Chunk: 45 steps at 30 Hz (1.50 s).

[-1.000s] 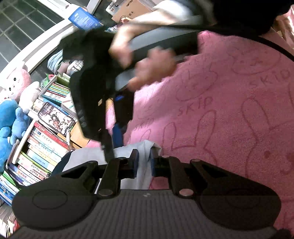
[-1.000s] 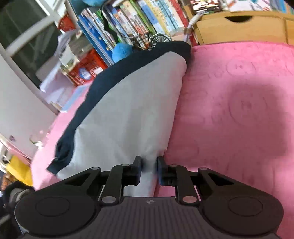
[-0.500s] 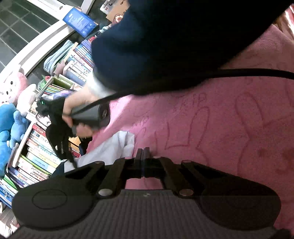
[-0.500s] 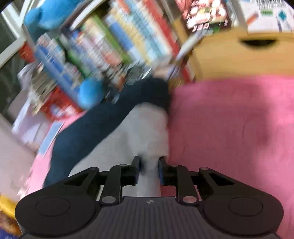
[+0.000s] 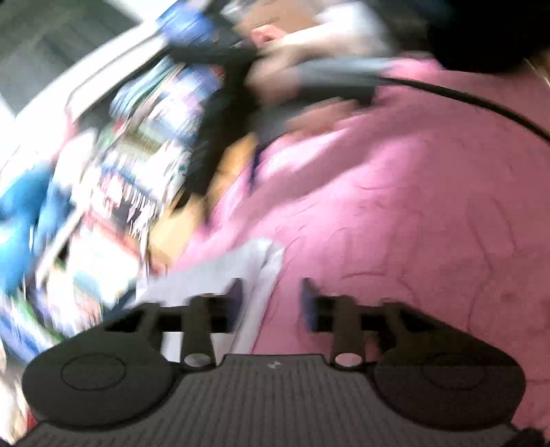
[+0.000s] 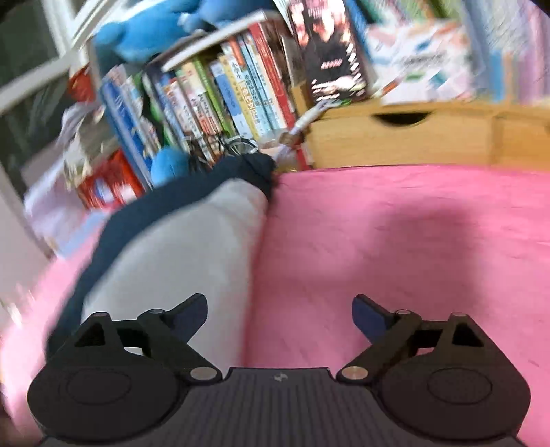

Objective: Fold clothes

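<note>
On the pink blanket [image 6: 395, 240], one garment [image 6: 178, 247], two parted tools.

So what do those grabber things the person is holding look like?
Each hand-held gripper is black: the left, the right. Each has a ribbed body, two round discs, jointed arms with silver pins, and blue pads on the fingers. A black cable trails from the right one. The person's sleeve is dark.
</note>
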{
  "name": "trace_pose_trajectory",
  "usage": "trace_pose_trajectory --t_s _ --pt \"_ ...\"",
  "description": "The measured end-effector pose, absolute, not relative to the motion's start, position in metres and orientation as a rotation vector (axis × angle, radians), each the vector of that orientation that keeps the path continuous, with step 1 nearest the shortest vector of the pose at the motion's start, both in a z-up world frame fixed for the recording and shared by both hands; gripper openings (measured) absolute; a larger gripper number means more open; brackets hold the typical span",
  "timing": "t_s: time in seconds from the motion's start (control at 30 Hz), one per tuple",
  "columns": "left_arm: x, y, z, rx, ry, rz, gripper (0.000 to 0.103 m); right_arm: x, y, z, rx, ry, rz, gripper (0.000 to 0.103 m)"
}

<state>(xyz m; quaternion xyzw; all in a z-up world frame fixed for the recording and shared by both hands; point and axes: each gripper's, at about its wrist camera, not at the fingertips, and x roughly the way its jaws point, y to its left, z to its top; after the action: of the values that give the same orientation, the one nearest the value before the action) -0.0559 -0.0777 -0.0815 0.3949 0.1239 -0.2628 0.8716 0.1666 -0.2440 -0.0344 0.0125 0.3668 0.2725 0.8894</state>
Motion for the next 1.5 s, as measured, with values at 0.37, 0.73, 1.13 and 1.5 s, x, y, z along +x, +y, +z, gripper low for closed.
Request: trace_pose_trajectory --t_s 0.37,0.73,1.13,1.5 --pt "-0.035 0.025 -0.014 0.279 0.337 -0.113 0.074 0.053 -0.243 -0.029 -0.327 0.575 0.58 0.091" --pt "-0.016 0.058 -0.064 0.267 0.581 0.003 0.075 0.041 -0.181 -0.043 -0.528 0.439 0.509 0.092" --pt "-0.013 0.068 -0.063 0.197 0.606 -0.035 0.076 0.053 -0.188 -0.057 -0.613 0.383 0.339 0.09" --pt "-0.015 0.063 -0.062 0.234 0.595 -0.055 0.076 0.016 -0.134 -0.056 -0.84 0.258 0.255 0.014"
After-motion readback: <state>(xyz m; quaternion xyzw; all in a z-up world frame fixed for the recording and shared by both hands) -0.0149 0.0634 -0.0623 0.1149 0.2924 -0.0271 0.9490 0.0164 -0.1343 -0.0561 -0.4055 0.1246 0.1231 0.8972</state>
